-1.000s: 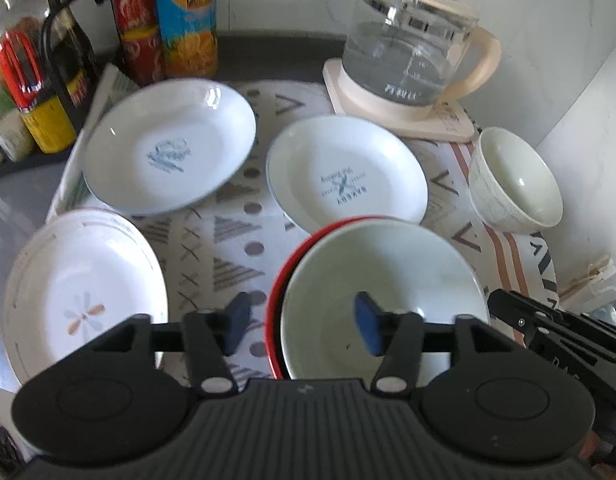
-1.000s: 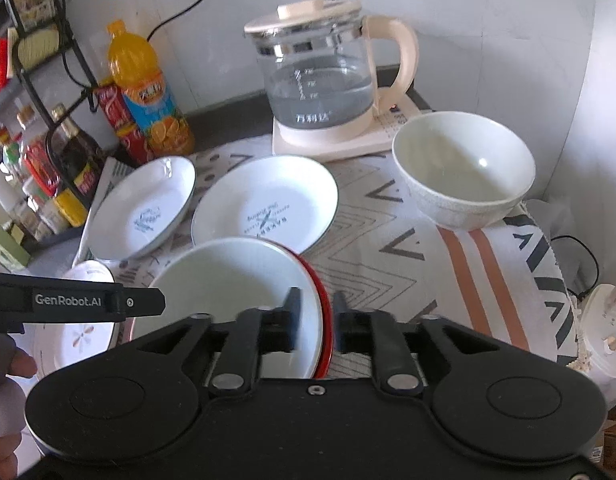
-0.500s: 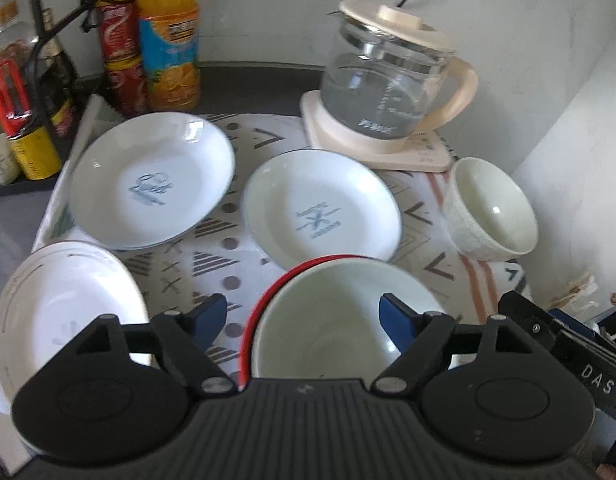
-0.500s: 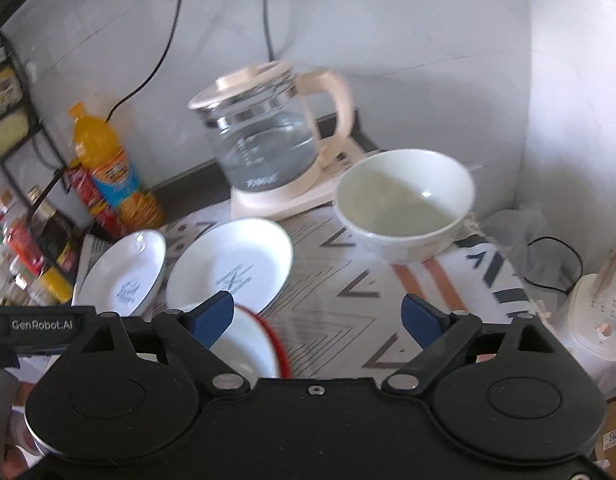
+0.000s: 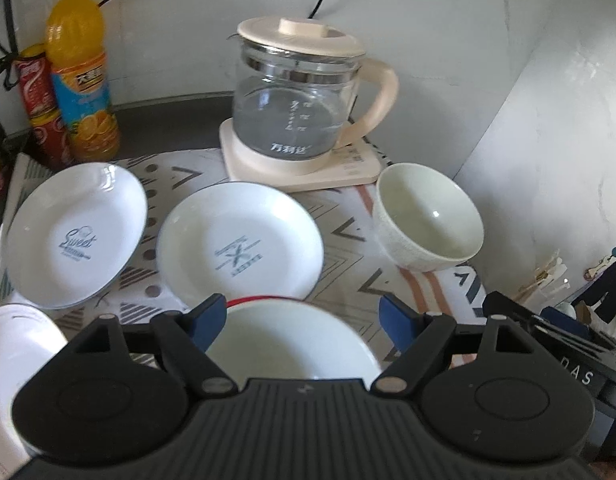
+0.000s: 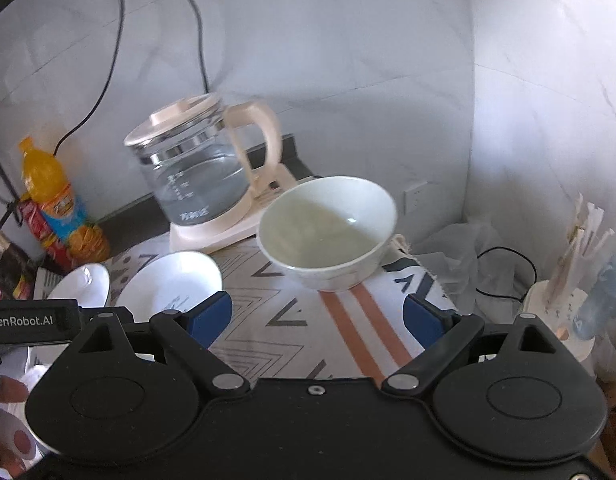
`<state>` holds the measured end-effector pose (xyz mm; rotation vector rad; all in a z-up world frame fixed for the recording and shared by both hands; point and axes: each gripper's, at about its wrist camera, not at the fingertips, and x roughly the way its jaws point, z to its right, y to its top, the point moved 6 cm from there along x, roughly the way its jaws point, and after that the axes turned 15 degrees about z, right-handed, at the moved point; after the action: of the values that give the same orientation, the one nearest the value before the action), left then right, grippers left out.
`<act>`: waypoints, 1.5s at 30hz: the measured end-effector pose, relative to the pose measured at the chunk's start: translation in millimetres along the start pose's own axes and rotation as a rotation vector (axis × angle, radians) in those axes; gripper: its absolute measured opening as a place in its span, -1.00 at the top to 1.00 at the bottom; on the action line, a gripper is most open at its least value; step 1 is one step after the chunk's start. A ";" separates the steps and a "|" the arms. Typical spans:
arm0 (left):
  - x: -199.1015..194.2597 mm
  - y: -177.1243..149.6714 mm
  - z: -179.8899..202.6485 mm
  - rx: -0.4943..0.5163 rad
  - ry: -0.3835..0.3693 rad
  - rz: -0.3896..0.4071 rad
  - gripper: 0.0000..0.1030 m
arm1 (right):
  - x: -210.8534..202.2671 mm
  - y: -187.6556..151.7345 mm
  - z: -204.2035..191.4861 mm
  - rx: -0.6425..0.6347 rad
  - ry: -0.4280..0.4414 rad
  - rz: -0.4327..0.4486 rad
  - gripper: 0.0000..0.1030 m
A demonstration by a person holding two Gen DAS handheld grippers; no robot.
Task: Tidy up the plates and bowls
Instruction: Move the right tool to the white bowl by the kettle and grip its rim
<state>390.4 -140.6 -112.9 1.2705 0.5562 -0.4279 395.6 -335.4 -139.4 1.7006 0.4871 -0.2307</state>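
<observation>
A white bowl (image 5: 292,344) rests in a red-rimmed dish (image 5: 268,300) just below my left gripper (image 5: 304,320), which is open and holds nothing. Beyond it lie a white plate with a "Sweet" print (image 5: 74,236) and a white plate with a cutlery print (image 5: 240,248). Another white plate (image 5: 12,344) sits at the lower left. A second white bowl (image 5: 427,220) stands upright at the right. My right gripper (image 6: 315,318) is open and empty, and that bowl (image 6: 327,232) lies ahead of it. The two printed plates (image 6: 172,284) (image 6: 80,284) show at its left.
A glass kettle (image 5: 300,120) on a cream base stands at the back, with an orange juice bottle (image 5: 80,72) and a red can (image 5: 36,96) to its left. All sit on a patterned cloth (image 6: 347,328). Walls close the back and right. A stick holder (image 6: 567,280) and cable (image 6: 503,268) lie at the right.
Both grippers have opened: the right let go of the red-rimmed dish's edge, the left widened off the bowl's rim. Both drew back, and the right swung toward the right-hand bowl.
</observation>
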 end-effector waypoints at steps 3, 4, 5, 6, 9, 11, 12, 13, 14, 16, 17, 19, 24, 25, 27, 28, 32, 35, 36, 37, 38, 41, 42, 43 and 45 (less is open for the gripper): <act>5.7 3.3 4.3 -0.004 -0.015 -0.003 -0.59 | 1.2 1.1 3.2 -0.010 -0.021 0.014 -0.80; 6.9 4.6 5.5 0.000 -0.017 0.000 -0.59 | 2.2 1.7 4.3 -0.009 -0.026 0.017 -0.80; 8.7 6.5 6.8 0.005 -0.019 0.007 -0.59 | 3.1 2.2 6.0 -0.003 -0.030 0.020 -0.80; 10.6 8.2 8.3 0.011 -0.022 0.014 -0.59 | 4.2 2.7 7.8 0.002 -0.035 0.021 -0.80; 18.0 12.6 14.1 0.023 -0.051 -0.002 -0.59 | 8.4 4.2 11.1 0.004 -0.049 0.021 -0.80; 23.4 15.2 17.5 0.029 -0.070 -0.016 -0.59 | 11.7 5.3 12.2 -0.007 -0.058 0.014 -0.80; 25.9 16.5 19.4 0.038 -0.075 -0.019 -0.59 | 13.4 5.9 12.8 -0.011 -0.064 0.009 -0.80; 28.8 18.1 21.5 0.047 -0.080 -0.022 -0.59 | 14.3 6.2 13.6 -0.009 -0.068 0.003 -0.80; 31.2 19.2 23.5 0.052 -0.086 -0.023 -0.59 | 16.7 6.7 15.3 0.006 -0.066 -0.008 -0.80; 37.5 22.1 27.7 0.055 -0.107 -0.033 -0.59 | 19.8 8.0 19.3 0.042 -0.067 -0.017 -0.80; 40.9 23.2 29.9 0.056 -0.118 -0.041 -0.59 | 20.4 8.1 20.5 0.046 -0.074 -0.015 -0.80; 47.9 25.6 34.4 0.057 -0.138 -0.049 -0.59 | 23.6 9.2 23.0 0.041 -0.094 -0.010 -0.80; 65.2 29.7 47.6 0.076 -0.176 -0.060 -0.59 | 34.0 12.2 31.4 0.072 -0.120 -0.010 -0.79; 69.3 30.4 49.7 0.078 -0.183 -0.060 -0.59 | 36.9 12.8 33.5 0.078 -0.128 -0.011 -0.79; 77.0 31.8 53.4 0.079 -0.189 -0.063 -0.59 | 42.9 13.6 37.5 0.087 -0.141 -0.015 -0.77; 81.1 32.7 55.5 0.077 -0.196 -0.064 -0.58 | 46.1 14.1 39.3 0.095 -0.144 -0.018 -0.74; 97.4 37.8 63.5 0.072 -0.208 -0.064 -0.58 | 59.3 14.8 44.2 0.118 -0.151 -0.032 -0.65; 109.8 39.3 66.2 0.064 -0.205 -0.069 -0.57 | 70.2 14.3 46.2 0.129 -0.160 -0.046 -0.61; 115.1 38.6 67.5 0.062 -0.206 -0.077 -0.56 | 74.2 14.1 47.0 0.136 -0.163 -0.052 -0.58; 119.4 38.1 68.6 0.061 -0.206 -0.081 -0.55 | 78.0 13.8 47.6 0.143 -0.167 -0.058 -0.56; 124.2 37.5 69.9 0.061 -0.209 -0.086 -0.53 | 82.5 13.2 48.4 0.147 -0.169 -0.062 -0.55; 137.7 34.4 73.3 0.069 -0.210 -0.099 -0.53 | 94.3 9.9 51.2 0.157 -0.181 -0.079 -0.46; 143.1 32.9 74.3 0.072 -0.208 -0.104 -0.53 | 97.7 9.1 52.4 0.163 -0.184 -0.086 -0.45; 147.5 31.5 74.6 0.072 -0.205 -0.109 -0.52 | 101.2 7.9 53.6 0.171 -0.186 -0.092 -0.43; 157.4 30.1 75.5 0.066 -0.200 -0.121 -0.52 | 108.7 5.0 55.7 0.182 -0.191 -0.107 -0.40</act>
<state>544.6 -205.8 -170.7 1.2435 0.4531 -0.6717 501.0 -369.7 -190.9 1.8086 0.4251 -0.5240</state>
